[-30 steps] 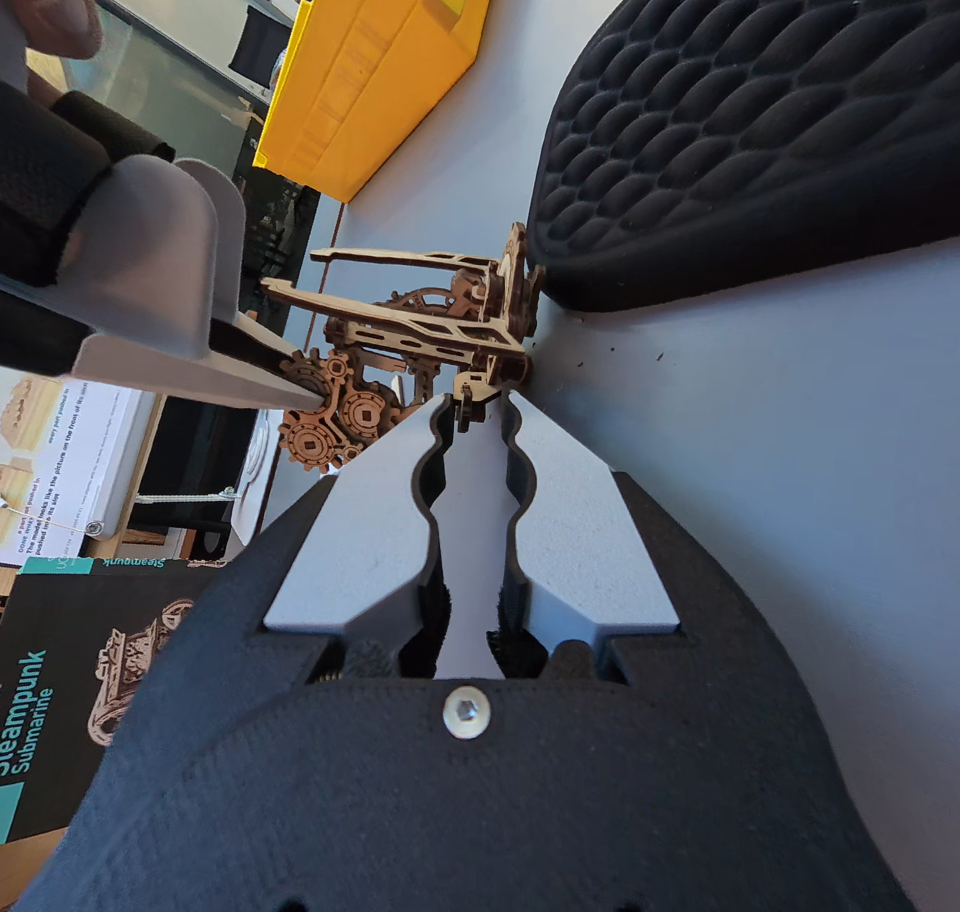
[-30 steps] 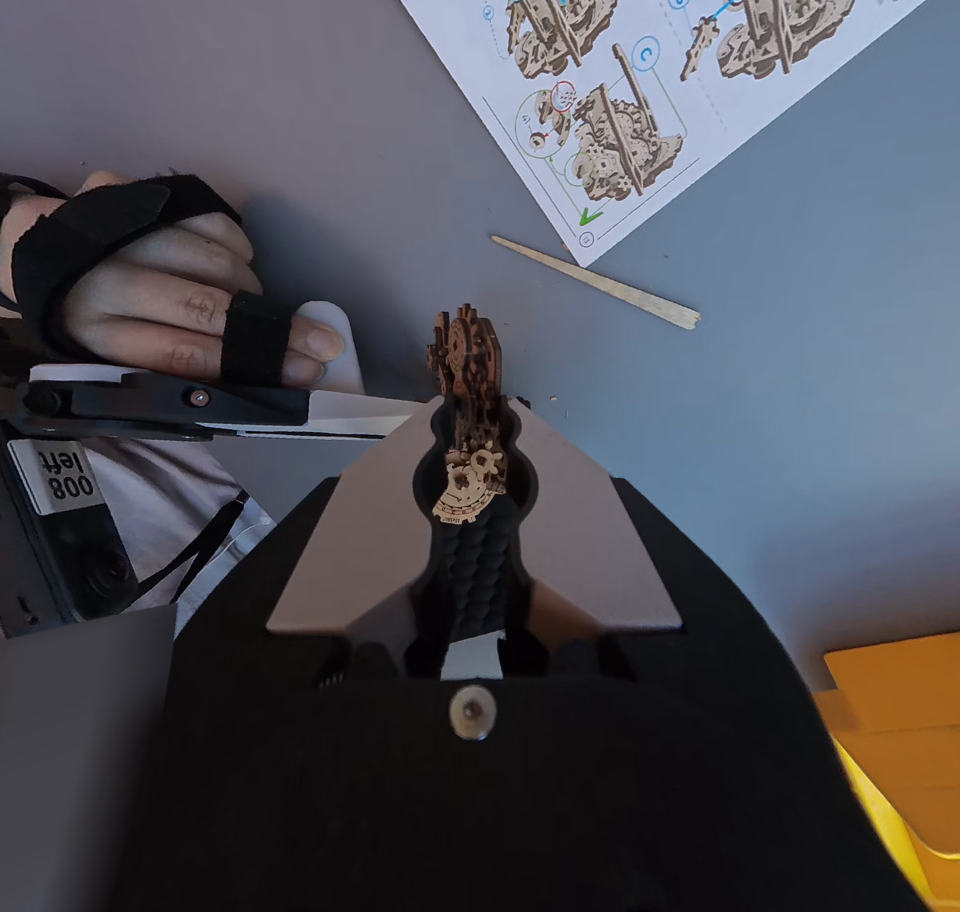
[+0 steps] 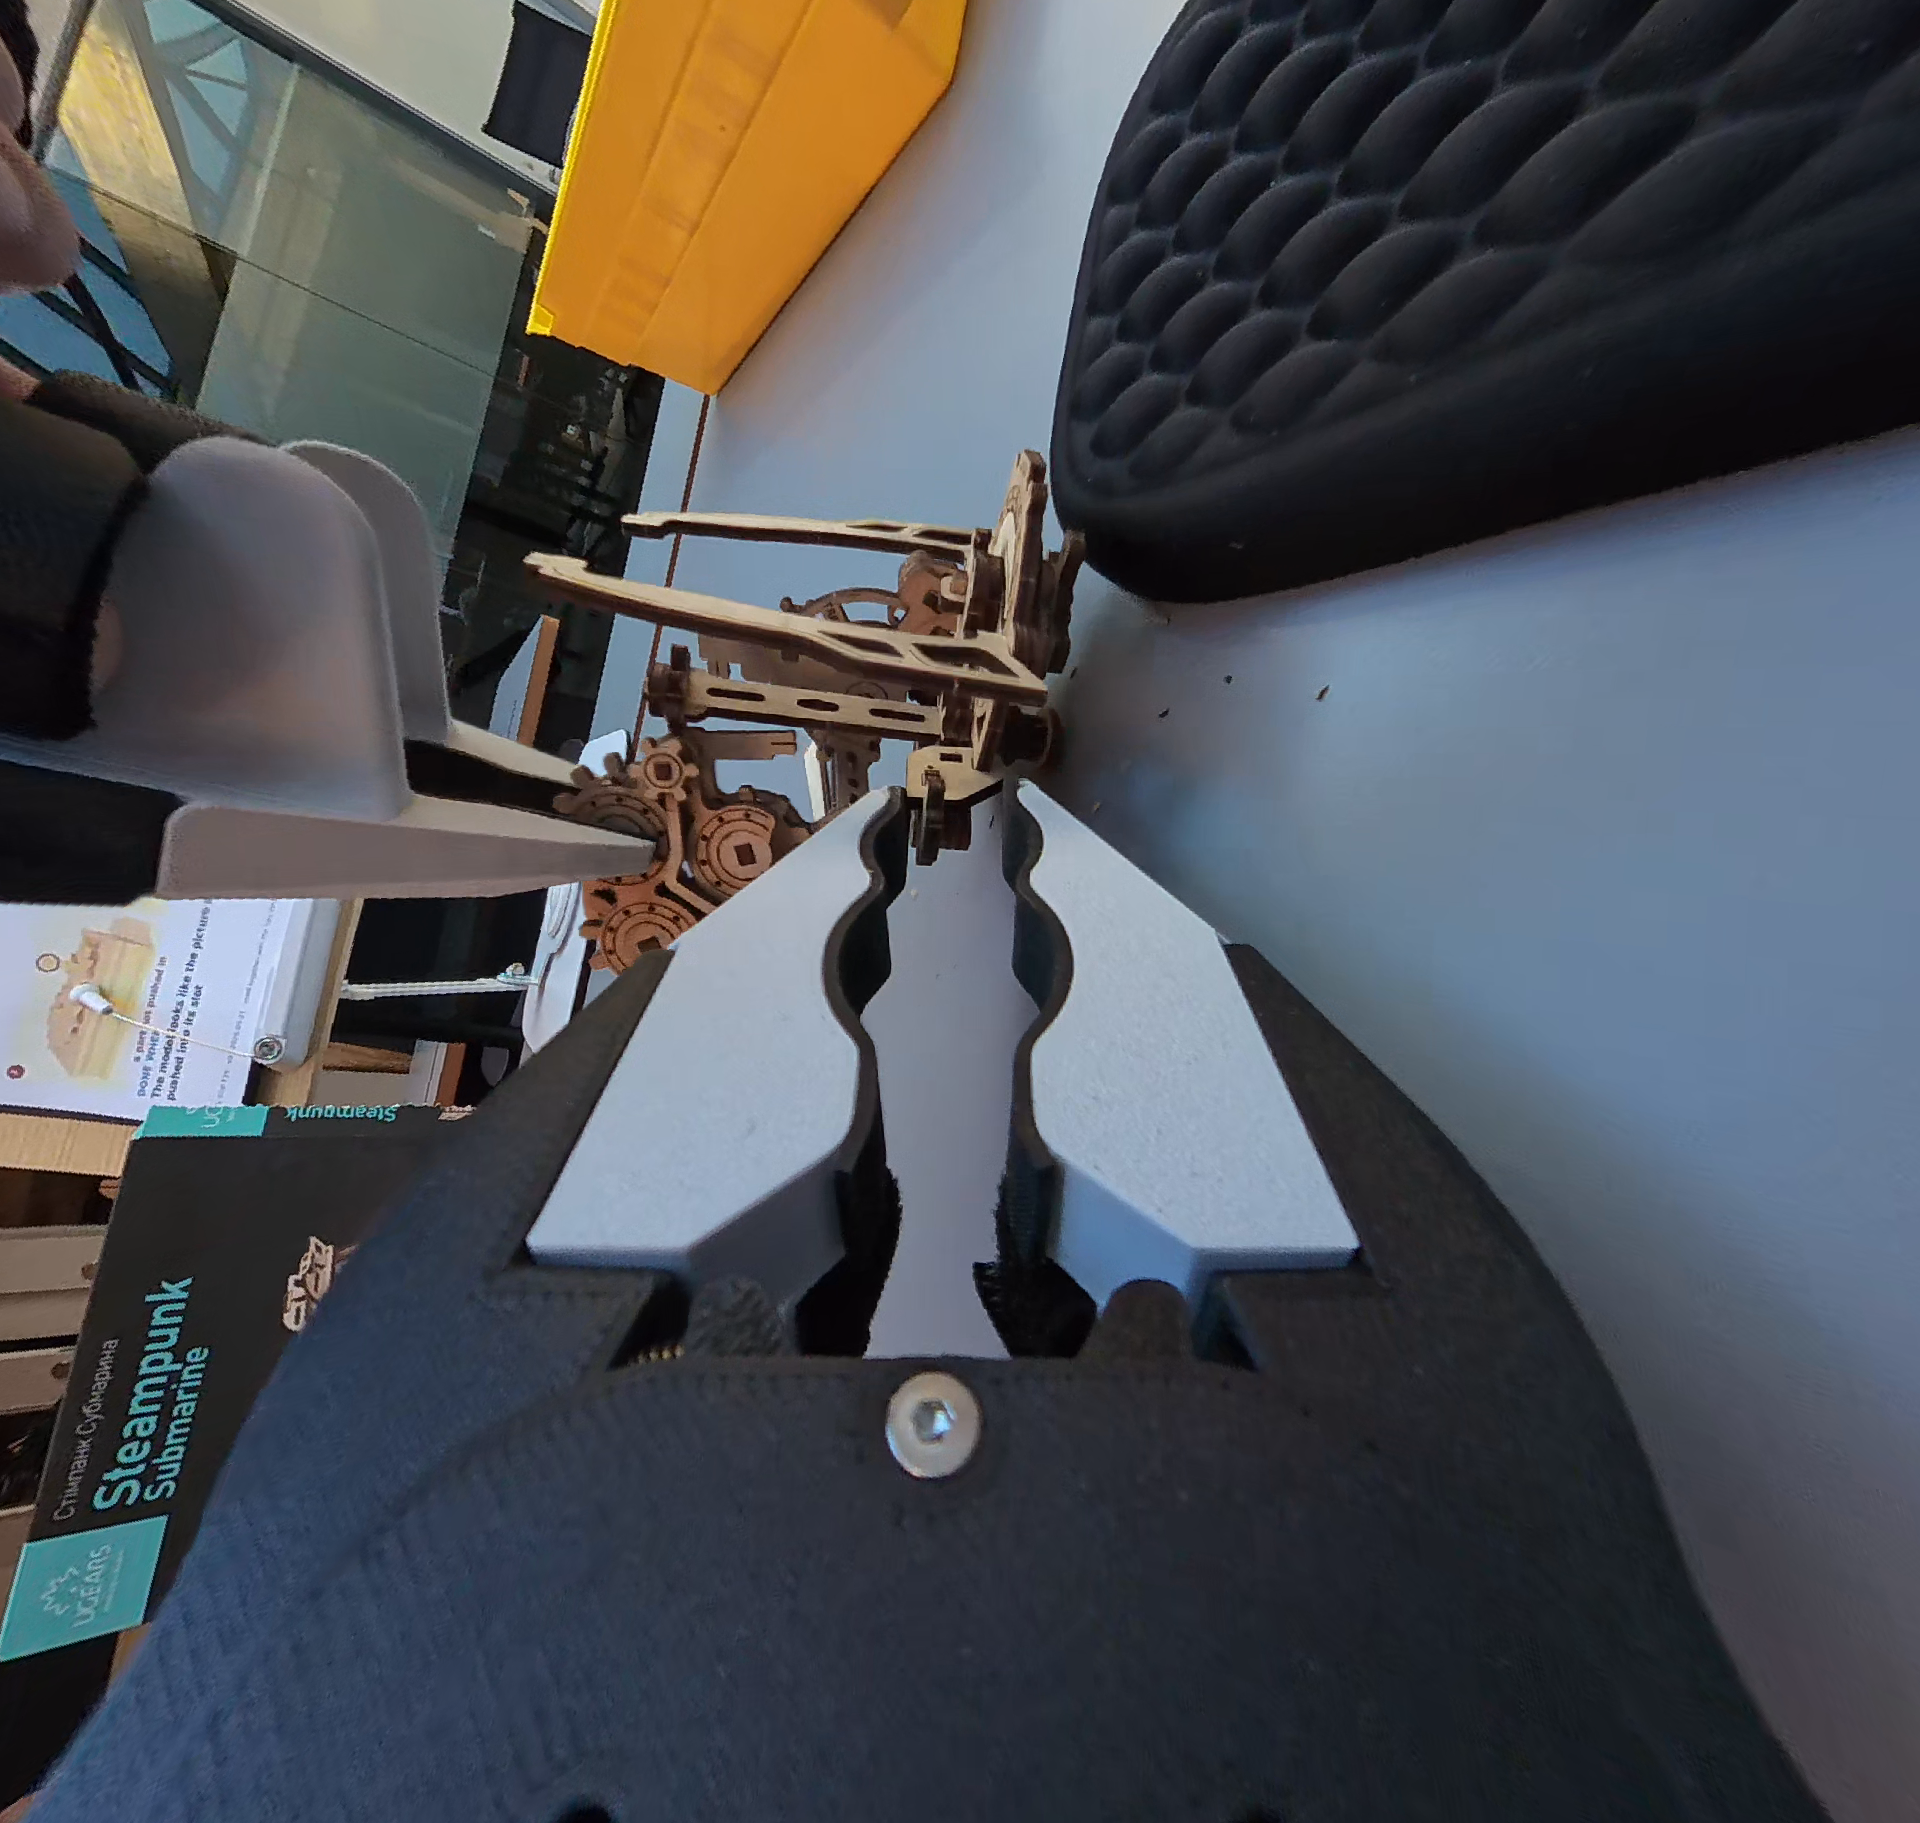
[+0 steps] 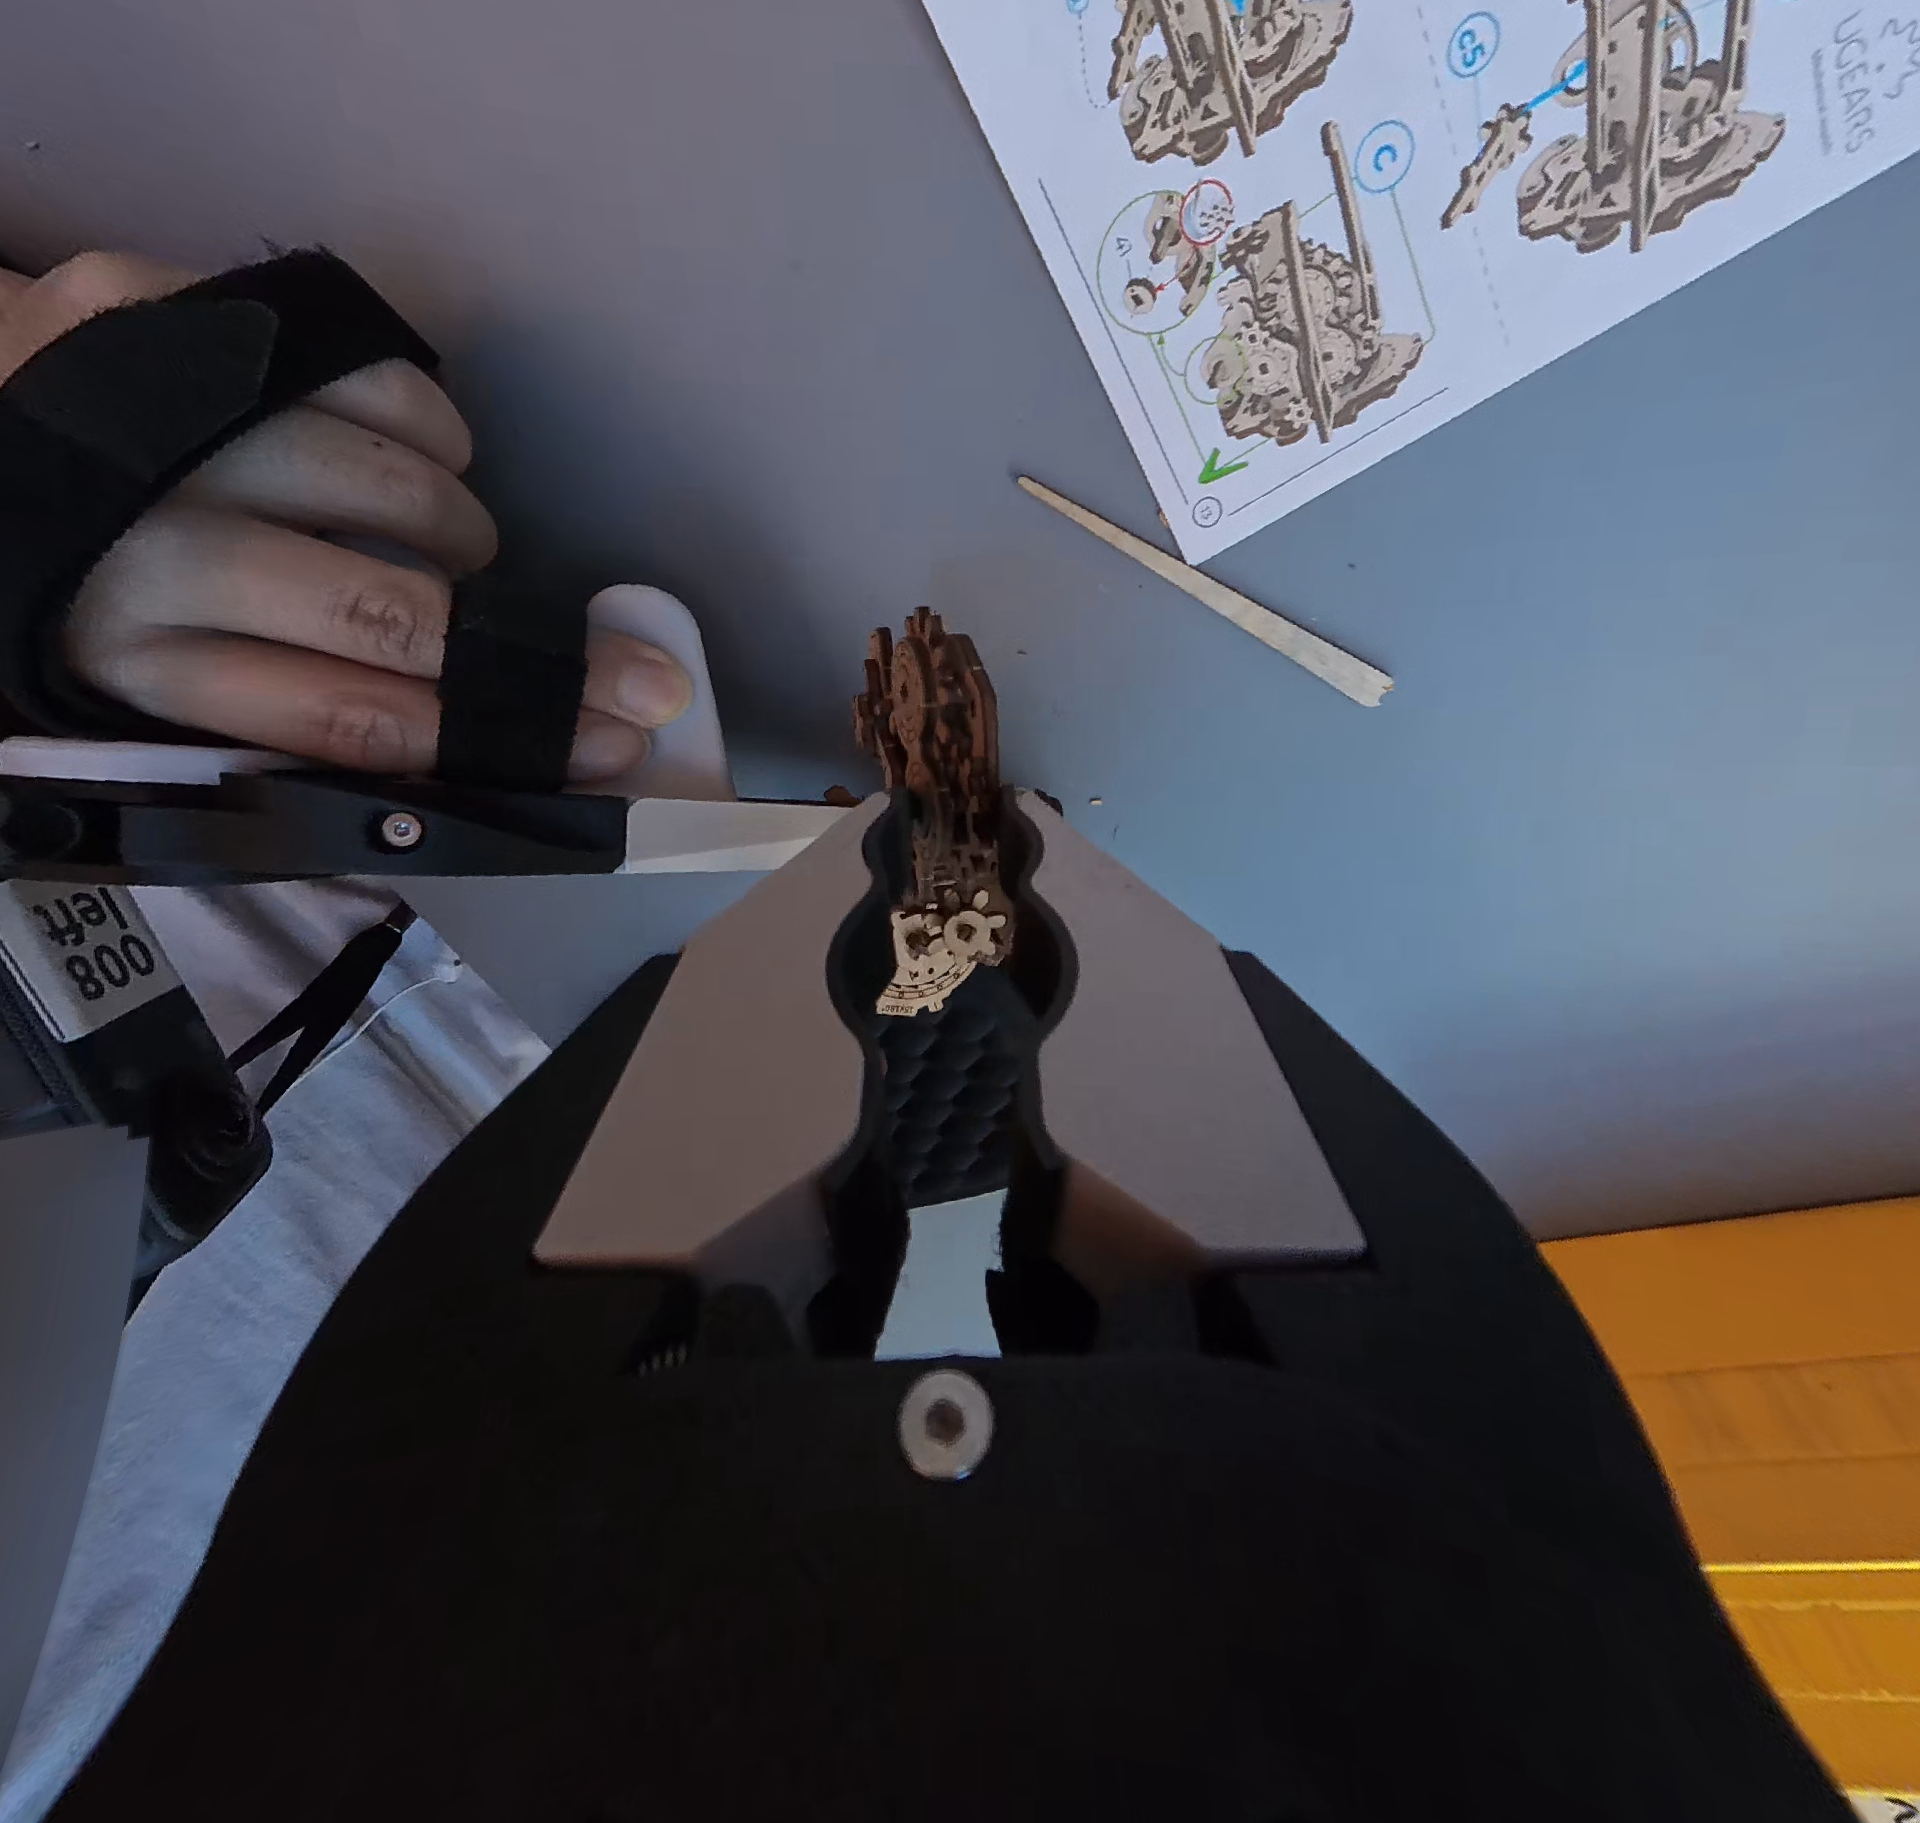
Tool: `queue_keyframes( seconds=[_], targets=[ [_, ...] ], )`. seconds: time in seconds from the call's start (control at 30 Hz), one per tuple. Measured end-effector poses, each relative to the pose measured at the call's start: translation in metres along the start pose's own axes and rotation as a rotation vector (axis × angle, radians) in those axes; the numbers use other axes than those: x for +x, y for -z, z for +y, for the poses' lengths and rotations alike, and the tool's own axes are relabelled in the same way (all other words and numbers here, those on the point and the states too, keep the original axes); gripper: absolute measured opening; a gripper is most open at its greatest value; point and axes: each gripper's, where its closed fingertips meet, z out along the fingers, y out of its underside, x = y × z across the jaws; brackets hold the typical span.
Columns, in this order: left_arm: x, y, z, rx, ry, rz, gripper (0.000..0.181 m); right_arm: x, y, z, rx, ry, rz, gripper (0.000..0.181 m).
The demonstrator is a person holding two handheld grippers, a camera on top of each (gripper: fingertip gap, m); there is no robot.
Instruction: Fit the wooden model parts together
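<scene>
The wooden model stands on the grey table, with two long arms and a cluster of gears. My left gripper holds a small tab at the model's base between its fingertips. My right gripper is shut on the gear side of the model, which sticks out beyond its fingertips. In the left wrist view the right gripper comes in from the left and pinches the gears. In the right wrist view the left gripper comes in from the left, held by a hand.
A black padded cushion lies right behind the model. A yellow bin stands farther back. An instruction sheet and a thin wooden stick lie on the table beyond the model. A dark kit box is at the left. Across from one pair of fingers to the other is roughly 6 cm.
Both grippers keep the same hold on the model. Only a slight shift of the views shows.
</scene>
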Motion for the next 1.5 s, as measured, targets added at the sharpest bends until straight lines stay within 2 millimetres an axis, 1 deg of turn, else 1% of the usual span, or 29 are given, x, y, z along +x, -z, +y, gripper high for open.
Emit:
queue_keyframes(
  seconds=[0.1, 0.3, 0.47, 0.6, 0.8, 0.97, 1.1, 1.3, 1.5],
  targets=[
    [-0.001, 0.0, 0.0, 0.005, 0.004, -0.002, 0.016, 0.0, 0.001, -0.002, 0.004, 0.012, -0.008, 0.015],
    [-0.001, 0.0, 0.001, -0.001, 0.012, 0.003, 0.016, 0.001, -0.002, -0.001, 0.012, -0.079, -0.038, 0.015],
    [-0.001, 0.0, 0.002, -0.011, 0.019, 0.001, 0.016, -0.002, -0.002, 0.002, -0.017, -0.086, 0.019, 0.014],
    [-0.002, -0.001, 0.003, -0.022, 0.024, -0.003, 0.016, -0.001, 0.0, 0.003, -0.04, -0.086, 0.092, 0.015],
    [-0.003, -0.001, 0.004, -0.029, 0.036, -0.005, 0.016, -0.003, 0.001, 0.004, 0.006, -0.075, 0.159, 0.014],
    [-0.003, -0.001, 0.004, -0.035, 0.035, -0.011, 0.016, -0.005, 0.004, 0.008, 0.067, -0.087, 0.178, 0.014],
    [-0.004, -0.001, 0.005, -0.042, 0.048, -0.013, 0.016, -0.004, 0.003, 0.011, 0.134, -0.125, 0.121, 0.014],
    [-0.01, -0.001, 0.008, -0.047, 0.087, -0.031, 0.016, -0.001, 0.005, 0.016, 0.266, -0.195, -0.027, 0.014],
    [-0.008, -0.003, 0.01, -0.058, 0.1, -0.022, 0.016, -0.004, -0.002, 0.025, 0.325, -0.247, -0.19, 0.013]
  ],
)
